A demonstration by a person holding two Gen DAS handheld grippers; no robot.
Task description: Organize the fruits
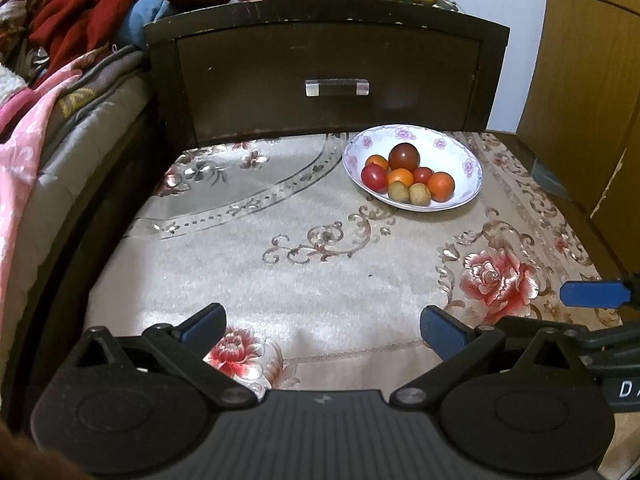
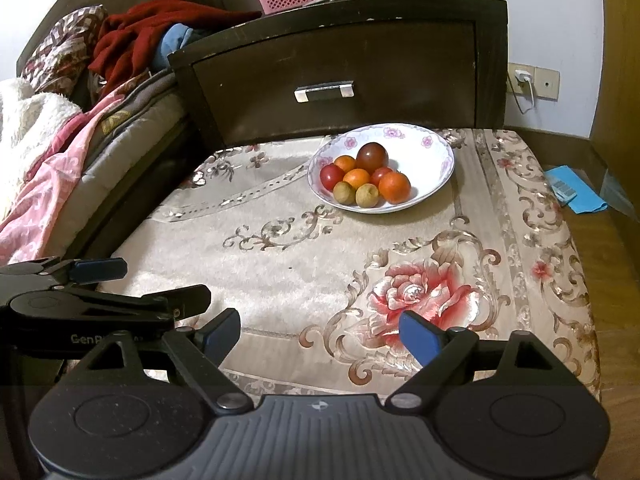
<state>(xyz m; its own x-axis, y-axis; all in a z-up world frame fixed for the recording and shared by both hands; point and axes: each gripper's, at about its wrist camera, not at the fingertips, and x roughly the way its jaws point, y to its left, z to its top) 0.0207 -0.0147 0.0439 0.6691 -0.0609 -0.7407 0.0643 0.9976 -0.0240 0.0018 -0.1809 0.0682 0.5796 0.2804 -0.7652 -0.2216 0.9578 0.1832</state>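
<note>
Porcelain bowl (image 2: 440, 160) is holding all fruits (image 2: 366, 176); both the left gripper (image 1: 322, 326) and right gripper (image 2: 320, 330) are hovering released, so approach slowly, one fruit per grasp.

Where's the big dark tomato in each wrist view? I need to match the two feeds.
Left wrist: the dark tomato sits right of centre, at the back of the fruit pile in the floral bowl.
Right wrist: the dark tomato sits just right of centre, upper middle.
Shared landmark: the drawer handle behind the bowl.
</note>
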